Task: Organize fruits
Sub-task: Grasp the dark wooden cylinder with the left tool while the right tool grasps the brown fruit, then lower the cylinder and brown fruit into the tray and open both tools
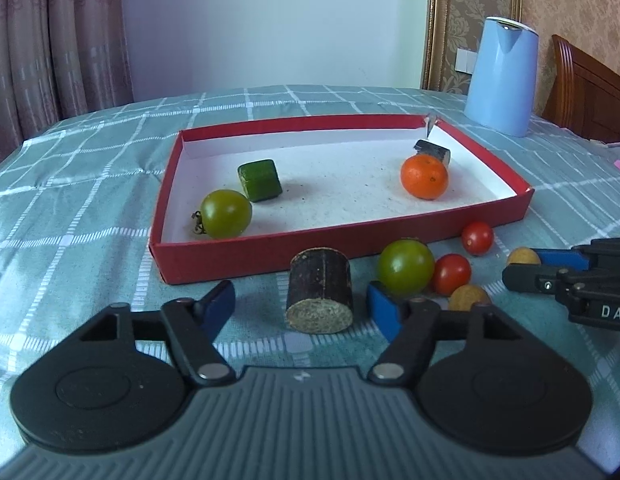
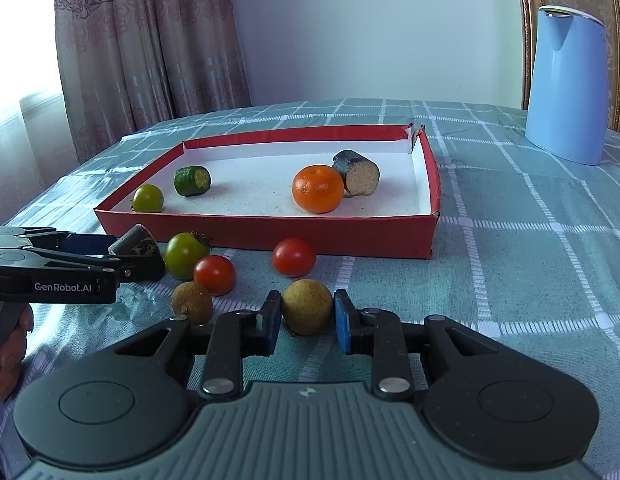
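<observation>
A red tray (image 1: 270, 256) (image 2: 270, 236) holds a green tomato (image 1: 225, 213), a green cucumber piece (image 1: 260, 180), an orange (image 1: 424, 176) (image 2: 318, 189) and a dark cane piece (image 2: 356, 172). On the cloth in front lie a dark cane piece (image 1: 319, 291), a green tomato (image 1: 406, 267) (image 2: 186, 255), two red tomatoes (image 1: 451, 274) (image 1: 477, 237) and two brown longans (image 2: 192, 303) (image 2: 307, 306). My left gripper (image 1: 302, 302) is open around the loose cane piece. My right gripper (image 2: 306, 320) has its pads against the nearer longan on the cloth.
A light blue jug (image 1: 504, 76) (image 2: 566, 84) stands at the back right on the checked teal cloth (image 2: 530, 260). Curtains hang behind on the left. A wooden chair back (image 1: 582, 88) is at the far right.
</observation>
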A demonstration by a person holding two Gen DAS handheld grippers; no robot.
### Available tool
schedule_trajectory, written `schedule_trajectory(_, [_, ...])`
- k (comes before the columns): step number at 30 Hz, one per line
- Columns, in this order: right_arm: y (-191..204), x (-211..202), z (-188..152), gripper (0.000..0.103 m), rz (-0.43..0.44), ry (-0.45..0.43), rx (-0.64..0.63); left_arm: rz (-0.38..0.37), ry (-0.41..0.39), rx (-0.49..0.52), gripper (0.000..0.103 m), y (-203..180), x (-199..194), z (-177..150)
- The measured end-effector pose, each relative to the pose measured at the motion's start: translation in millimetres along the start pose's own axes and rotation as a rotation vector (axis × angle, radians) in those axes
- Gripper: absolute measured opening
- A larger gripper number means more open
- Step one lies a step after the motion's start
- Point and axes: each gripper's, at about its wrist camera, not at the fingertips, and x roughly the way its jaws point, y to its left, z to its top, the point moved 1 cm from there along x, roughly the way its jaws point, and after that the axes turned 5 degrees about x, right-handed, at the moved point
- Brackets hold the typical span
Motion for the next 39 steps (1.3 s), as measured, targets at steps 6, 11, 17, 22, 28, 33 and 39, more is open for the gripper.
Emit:
schedule_trajectory(6, [3.2, 0.2, -1.5, 0.027, -0.013, -0.001, -0.019, -0.020, -0.008, 0.010, 0.039, -1.6, 0.2, 0.0])
schedule_trajectory(11, [5.9, 0.5, -2.0, 0.027, -0.020, -0.002, -0.032, -0.018, -0.008, 0.044, 0.034, -7.3, 1.1, -0.3])
schedule_trajectory(17, [5.0, 0.0, -1.9, 0.027, -0.016, -0.005, -0.027, -0.001, -0.014, 0.058, 0.030, -11.0, -1.0, -0.7])
schedule_trajectory(22, [4.2, -0.6, -1.5, 0.027, -0.013, -0.008, -0.027, 0.019, -0.022, 0.074, 0.030, -14.4, -4.0, -2.6])
schedule_trajectory(28, [2.9, -3.2, -2.3, 0.027, -0.004, -0.011, -0.021, 0.036, -0.042, 0.083, 0.030, -17.7, -9.9, -4.3])
schedule_trajectory(33, [3.7, -9.5, -3.2, 0.027, -0.003, -0.033, -0.025, 0.050, -0.062, 0.095, 0.030, -20.6, -17.4, -6.6])
schedule_trajectory(39, [1.7, -19.4, -0.4, 0.027, -0.019, -0.069, -0.039, 0.046, -0.080, 0.083, 0.030, -20.6, -25.8, -3.8])
